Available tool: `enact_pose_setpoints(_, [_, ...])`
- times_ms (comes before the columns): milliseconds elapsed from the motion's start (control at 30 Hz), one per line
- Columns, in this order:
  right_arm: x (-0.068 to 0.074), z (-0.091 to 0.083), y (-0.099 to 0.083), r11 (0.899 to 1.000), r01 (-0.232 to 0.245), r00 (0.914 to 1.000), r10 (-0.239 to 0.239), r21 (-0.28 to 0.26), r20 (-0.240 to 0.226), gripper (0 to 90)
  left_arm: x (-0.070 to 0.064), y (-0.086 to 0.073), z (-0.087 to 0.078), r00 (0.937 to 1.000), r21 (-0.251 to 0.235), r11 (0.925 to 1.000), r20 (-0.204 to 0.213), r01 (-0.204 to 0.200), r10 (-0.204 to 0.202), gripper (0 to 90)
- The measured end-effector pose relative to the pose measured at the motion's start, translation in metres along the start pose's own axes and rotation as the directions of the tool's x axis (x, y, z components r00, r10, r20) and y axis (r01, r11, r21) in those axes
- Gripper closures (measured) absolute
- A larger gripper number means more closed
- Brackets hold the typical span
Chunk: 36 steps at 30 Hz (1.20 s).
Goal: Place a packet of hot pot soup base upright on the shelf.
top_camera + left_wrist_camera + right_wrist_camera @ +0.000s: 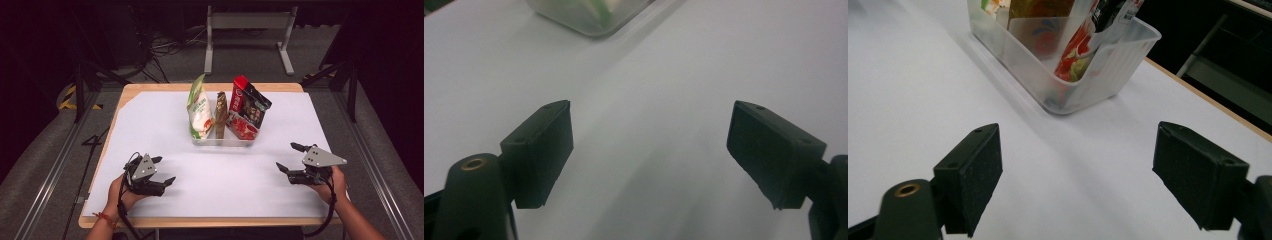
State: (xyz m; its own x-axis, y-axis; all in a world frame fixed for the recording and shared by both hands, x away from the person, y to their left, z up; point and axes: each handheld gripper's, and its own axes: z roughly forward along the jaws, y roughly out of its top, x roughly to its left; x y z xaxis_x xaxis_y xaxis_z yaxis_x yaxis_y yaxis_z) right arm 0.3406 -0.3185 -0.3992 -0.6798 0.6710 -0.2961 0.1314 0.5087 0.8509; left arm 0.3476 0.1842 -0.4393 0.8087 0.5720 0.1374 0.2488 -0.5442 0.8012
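While both hands rest low on the near half of the counter [150, 200], the left tool [162, 170] and the right tool [287, 157] each stand with jaws spread wide and nothing between them. A white sheet [225, 175] covers most of the wooden top. Toward the far middle stands a clear plastic bin [222, 141], well apart from both tools and roughly between them. Upright in it are a green-and-white pouch [199, 107] at the left, a narrow brown packet [221, 114] in the middle, and a red-and-black packet [248, 102] leaning at the right above a red pouch [242, 127]. From the right gripper view, the bin's frosted corner [1068, 85] lies ahead of the open jaws, with bare sheet between. From the left gripper view, a bin corner [589, 17] sits at the top edge, blurred.
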Motion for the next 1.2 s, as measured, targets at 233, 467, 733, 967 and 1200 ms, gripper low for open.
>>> enact_pose_setpoints(233, [0.003,-0.007,-0.013,1.0,-0.004,1.0,0.004,0.015,0.0,19.9,-0.001,0.0,0.0,1.0,0.003,1.0,0.003,-0.004,0.004,19.1])
enact_pose_setpoints(467, [0.004,-0.011,-0.021,1.0,-0.006,0.9998,0.006,0.016,0.017,19.8,-0.001,0.0,0.0,1.0,0.006,1.0,0.001,-0.007,0.007,18.9])
enact_pose_setpoints(733, [0.004,-0.018,-0.03,0.999,-0.039,0.9992,0.039,0.023,0.01,22.4,-0.001,0.001,0.001,1.0,0.008,0.9999,0.003,-0.008,0.008,18.8])
enact_pose_setpoints(967, [0.003,-0.026,-0.038,0.998,-0.056,0.9982,0.055,0.027,0.022,21.4,-0.002,0.001,0.002,1.0,0.009,0.9999,0.004,-0.008,0.008,18.7])
enact_pose_setpoints(1200, [0.004,-0.033,-0.045,0.997,-0.065,0.9974,0.064,0.03,0.034,20.9,-0.002,0.001,0.002,0.9999,0.008,0.9999,0.01,-0.009,0.009,18.7])
